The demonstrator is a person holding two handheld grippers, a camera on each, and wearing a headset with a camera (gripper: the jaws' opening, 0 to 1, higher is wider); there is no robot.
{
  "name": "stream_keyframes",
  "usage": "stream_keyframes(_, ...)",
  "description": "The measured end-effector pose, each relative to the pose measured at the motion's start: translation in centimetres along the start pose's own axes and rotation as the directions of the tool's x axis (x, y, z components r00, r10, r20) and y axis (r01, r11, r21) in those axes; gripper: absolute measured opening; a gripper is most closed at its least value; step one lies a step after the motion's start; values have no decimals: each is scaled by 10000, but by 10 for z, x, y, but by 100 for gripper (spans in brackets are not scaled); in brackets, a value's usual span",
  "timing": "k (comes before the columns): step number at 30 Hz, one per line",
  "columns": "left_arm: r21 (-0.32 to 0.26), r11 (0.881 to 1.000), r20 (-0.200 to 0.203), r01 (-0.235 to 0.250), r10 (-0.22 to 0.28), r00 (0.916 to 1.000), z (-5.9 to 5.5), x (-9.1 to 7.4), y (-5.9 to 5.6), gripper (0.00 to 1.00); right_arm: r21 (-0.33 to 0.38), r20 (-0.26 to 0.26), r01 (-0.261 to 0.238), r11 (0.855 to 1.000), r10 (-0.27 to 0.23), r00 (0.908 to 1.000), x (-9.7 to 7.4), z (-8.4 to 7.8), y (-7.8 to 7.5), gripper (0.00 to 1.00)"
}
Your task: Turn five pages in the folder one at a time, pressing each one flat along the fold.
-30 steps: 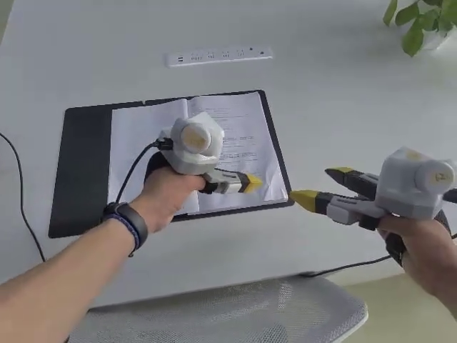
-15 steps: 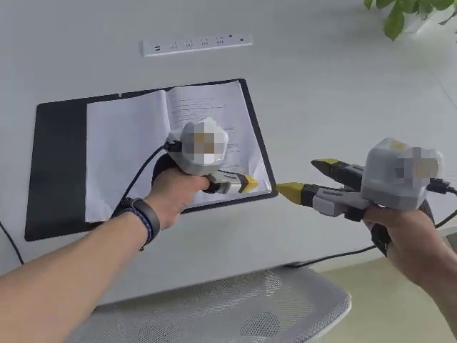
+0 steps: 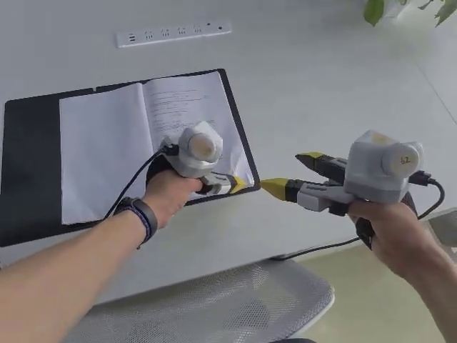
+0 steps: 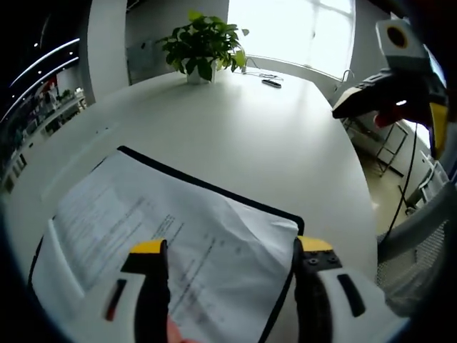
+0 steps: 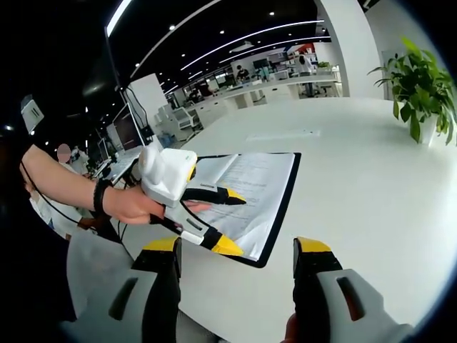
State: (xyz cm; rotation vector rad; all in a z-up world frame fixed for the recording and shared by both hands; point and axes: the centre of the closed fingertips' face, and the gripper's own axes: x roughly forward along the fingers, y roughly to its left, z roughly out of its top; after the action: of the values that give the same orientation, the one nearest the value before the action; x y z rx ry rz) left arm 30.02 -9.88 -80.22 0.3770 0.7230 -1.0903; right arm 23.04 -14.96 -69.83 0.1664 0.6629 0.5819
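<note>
The black folder [image 3: 28, 143] lies open on the white table, with a printed white page [image 3: 186, 107] on its right side. My left gripper [image 3: 239, 184] is open at the folder's near right corner. In the left gripper view its jaws [image 4: 230, 246] stand on either side of the page [image 4: 143, 214], whose corner curls up slightly. My right gripper [image 3: 293, 171] hovers open and holds nothing, just right of the folder and past the table's front edge. The right gripper view shows its yellow-tipped jaws [image 5: 238, 246] facing the left gripper [image 5: 228, 221] and the folder [image 5: 278, 207].
A white power strip [image 3: 173, 33] lies behind the folder. A potted plant [image 3: 400, 7] stands at the far right corner of the table. A grey mesh chair [image 3: 214, 307] sits below the front edge, and a black cable [image 3: 321, 248] hangs under the right gripper.
The head camera has swung, shifting the whole picture left. My right gripper has drawn a little closer to the folder's near right corner. The left gripper stays at that corner.
</note>
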Motion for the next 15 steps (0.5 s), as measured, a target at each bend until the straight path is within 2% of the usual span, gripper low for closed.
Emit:
stream_keyframes(2,127,9999,-14,-46,46,10000,-1,-1,1,70,-3,-54,5,10000,-5,10000,1,-2,-2,62)
stream_keyframes(7,-139,9999,129,-74,75,9999,1,-3,9,63,-41,-110,-58,10000,58,9999,4,-2,-4,62)
stream_keyframes(9,0,9999,106,-131,131,9999,1,-3,9,61,-64,-126,-80,9999,79,9999,5,-1,-4,62)
stream_keyframes(12,22,9997,144,-231,231,9996,1,-2,9,62,-76,-149,-105,9999,104,9998,8,-1,-6,62)
stream_keyframes(13,-131,9998,172,-163,165,9997,1,-2,7,64,-72,-149,-120,9999,119,9998,8,-1,-6,62)
stream_keyframes(15,-24,9999,104,-152,152,9998,1,0,4,67,-66,-163,-136,9999,135,9998,10,-2,-6,61)
